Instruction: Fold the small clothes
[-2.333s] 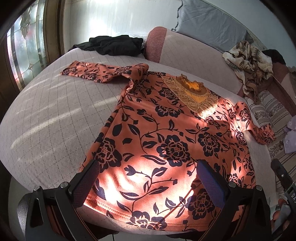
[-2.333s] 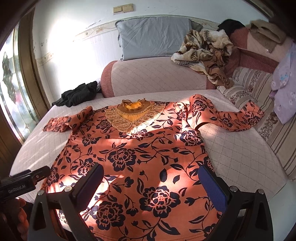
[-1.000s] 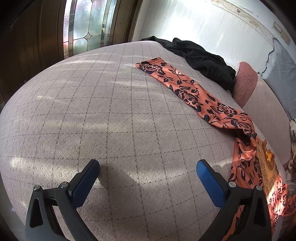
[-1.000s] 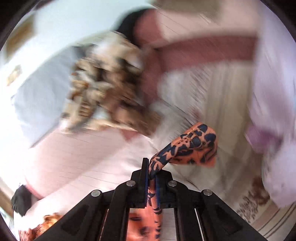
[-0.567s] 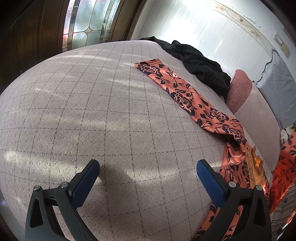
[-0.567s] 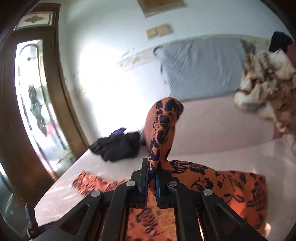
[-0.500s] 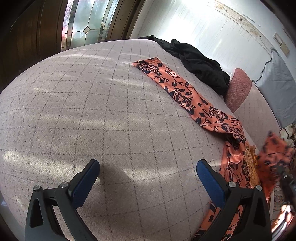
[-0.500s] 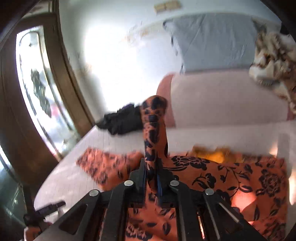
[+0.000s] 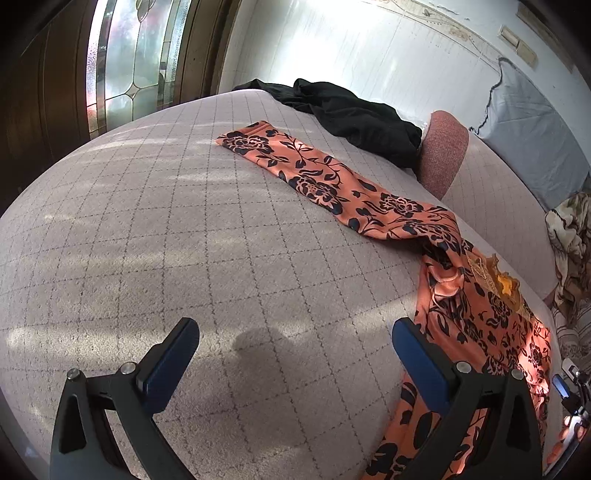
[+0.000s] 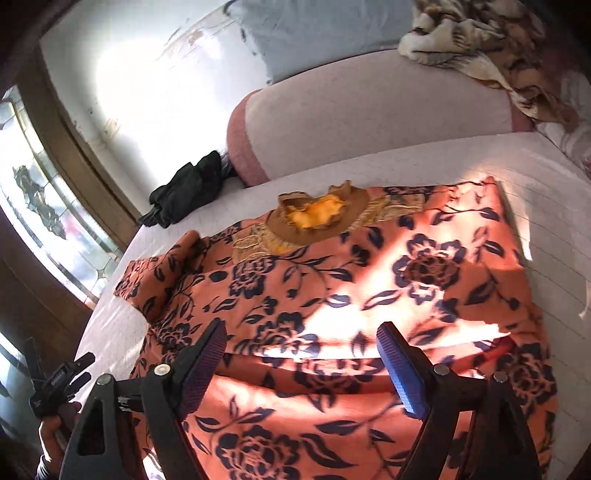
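An orange top with dark flowers lies flat on the grey quilted bed, yellow collar toward the headboard. Its right sleeve lies folded across the body, under my right gripper, which is open and empty just above the cloth. In the left wrist view the top's left sleeve stretches out straight across the bed toward the window. My left gripper is open and empty above bare bedcover, short of that sleeve; the top's body is at its right.
A black garment lies at the bed's far side by a pink bolster. A grey pillow and a brown patterned cloth lie beyond. A stained-glass window is on the left.
My right gripper carried the right sleeve over the body, let it go and opened. My left gripper stayed open, drifting slightly over the bed near the left sleeve.
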